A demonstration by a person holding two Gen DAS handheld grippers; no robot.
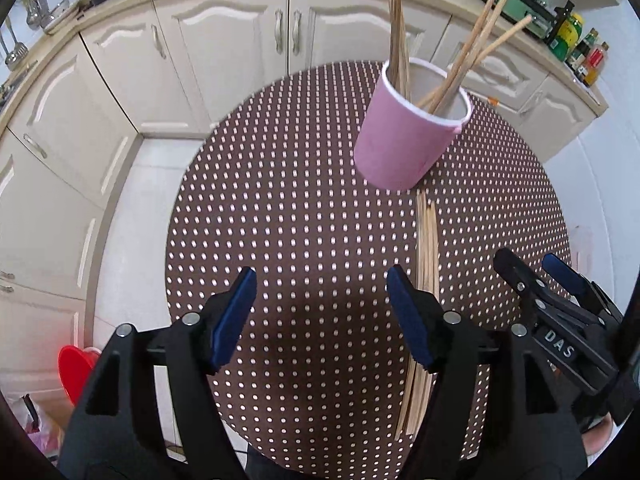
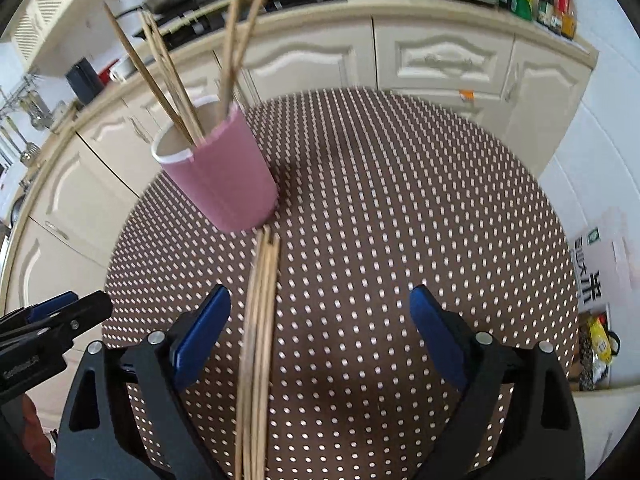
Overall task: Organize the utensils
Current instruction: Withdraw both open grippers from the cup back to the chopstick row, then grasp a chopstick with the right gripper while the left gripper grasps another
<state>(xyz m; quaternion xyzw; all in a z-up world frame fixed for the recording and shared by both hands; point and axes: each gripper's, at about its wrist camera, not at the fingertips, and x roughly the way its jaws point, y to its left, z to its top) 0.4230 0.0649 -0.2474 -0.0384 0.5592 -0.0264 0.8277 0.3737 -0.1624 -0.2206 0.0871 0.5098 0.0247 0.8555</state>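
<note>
Two views. Left wrist: left gripper [image 1: 321, 282] released, nothing between its pads; loose skewers [image 1: 425, 256] lie just outside its right finger on the dotted table [image 1: 304, 208], pink cup [image 1: 412, 136] ahead. Right gripper [image 1: 532, 268] reads "DAS", rest cut off.

Right wrist: right gripper [image 2: 320, 300] spread, skewers [image 2: 262, 304] between fingers, untouched, near ends blurred. Box lettering [image 2: 588, 280] illegible.

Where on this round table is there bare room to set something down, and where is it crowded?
Bare cloth lies left of the chopstick bundle and pink cup, out to the table's left rim, under the open left tool. The right view shows another free patch right of the bundle. Crowded: the strip from the cup's base down along the bundle.
</note>
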